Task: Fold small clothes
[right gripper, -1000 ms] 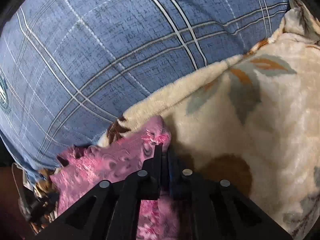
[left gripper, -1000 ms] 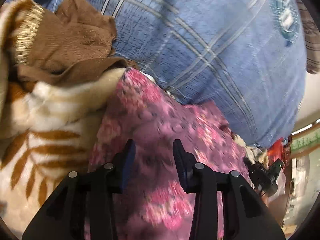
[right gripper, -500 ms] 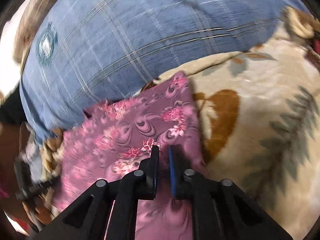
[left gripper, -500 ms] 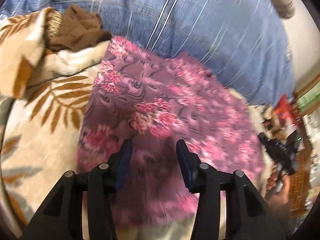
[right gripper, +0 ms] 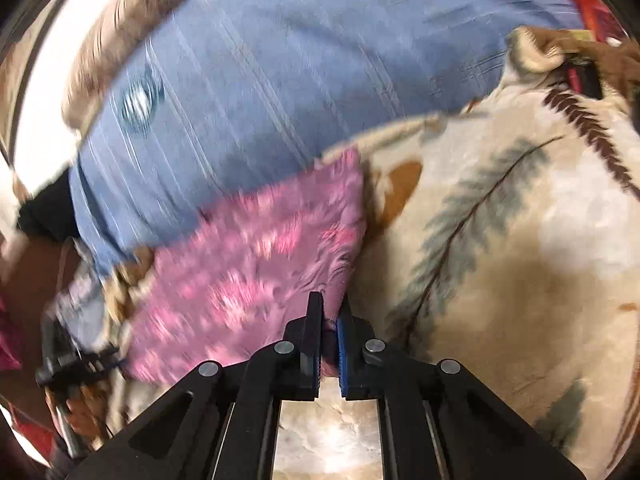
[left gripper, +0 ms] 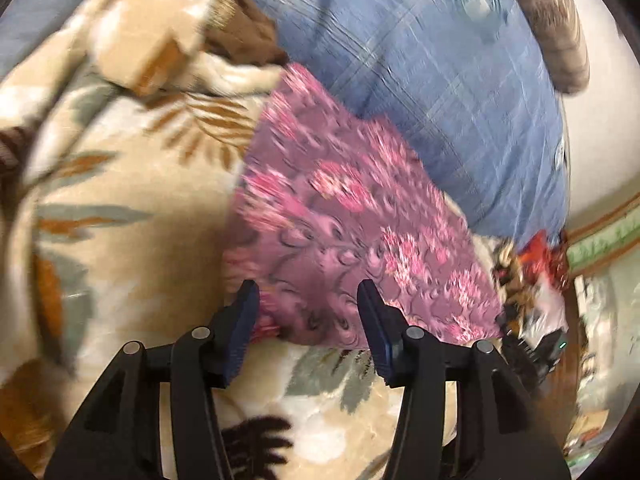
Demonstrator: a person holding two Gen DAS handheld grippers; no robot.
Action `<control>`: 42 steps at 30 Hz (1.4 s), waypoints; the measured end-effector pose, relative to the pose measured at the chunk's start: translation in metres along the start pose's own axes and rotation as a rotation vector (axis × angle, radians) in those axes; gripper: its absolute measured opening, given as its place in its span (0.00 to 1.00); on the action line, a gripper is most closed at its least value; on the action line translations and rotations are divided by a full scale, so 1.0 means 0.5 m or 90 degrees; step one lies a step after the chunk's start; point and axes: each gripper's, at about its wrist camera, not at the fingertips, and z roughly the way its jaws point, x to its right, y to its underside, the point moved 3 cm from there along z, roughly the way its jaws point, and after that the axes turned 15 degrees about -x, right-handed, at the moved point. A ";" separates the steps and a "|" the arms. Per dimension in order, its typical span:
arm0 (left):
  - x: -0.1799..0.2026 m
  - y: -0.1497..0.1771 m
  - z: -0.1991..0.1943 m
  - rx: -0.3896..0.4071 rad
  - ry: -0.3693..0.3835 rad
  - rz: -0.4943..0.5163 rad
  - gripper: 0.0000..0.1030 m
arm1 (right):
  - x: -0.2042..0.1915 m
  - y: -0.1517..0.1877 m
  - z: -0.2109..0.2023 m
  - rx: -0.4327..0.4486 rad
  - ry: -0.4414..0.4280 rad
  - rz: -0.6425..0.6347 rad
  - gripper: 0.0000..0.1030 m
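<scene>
A pink and purple floral cloth (left gripper: 344, 220) lies spread flat on a cream leaf-print blanket (left gripper: 120, 240). My left gripper (left gripper: 308, 300) is open, its jaws apart over the cloth's near edge, holding nothing. In the right wrist view the same cloth (right gripper: 248, 272) stretches to the left. My right gripper (right gripper: 329, 312) is shut on the cloth's near right corner. Both views are motion-blurred.
A blue checked sheet or pillow (left gripper: 440, 80) lies behind the cloth. A brown garment (left gripper: 244, 44) sits at the blanket's far left. The other gripper (left gripper: 536, 352) shows at the right edge. Red and mixed clutter (left gripper: 536, 256) lies past the cloth.
Both grippers have drawn back toward me. The cloth, bunched a second ago, now lies spread out flat. The right gripper has kept its hold on the corner; the left stayed open.
</scene>
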 end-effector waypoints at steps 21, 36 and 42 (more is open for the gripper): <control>-0.029 0.074 0.030 -0.025 0.146 -0.122 0.51 | -0.117 0.069 0.056 -0.096 -0.164 0.032 0.26; -0.086 0.005 0.005 0.046 0.097 -0.178 0.03 | -0.068 0.066 0.103 -0.068 -0.248 0.203 0.04; -0.112 0.014 0.003 0.052 0.005 -0.182 0.00 | -0.061 0.077 0.120 -0.088 -0.183 0.171 0.04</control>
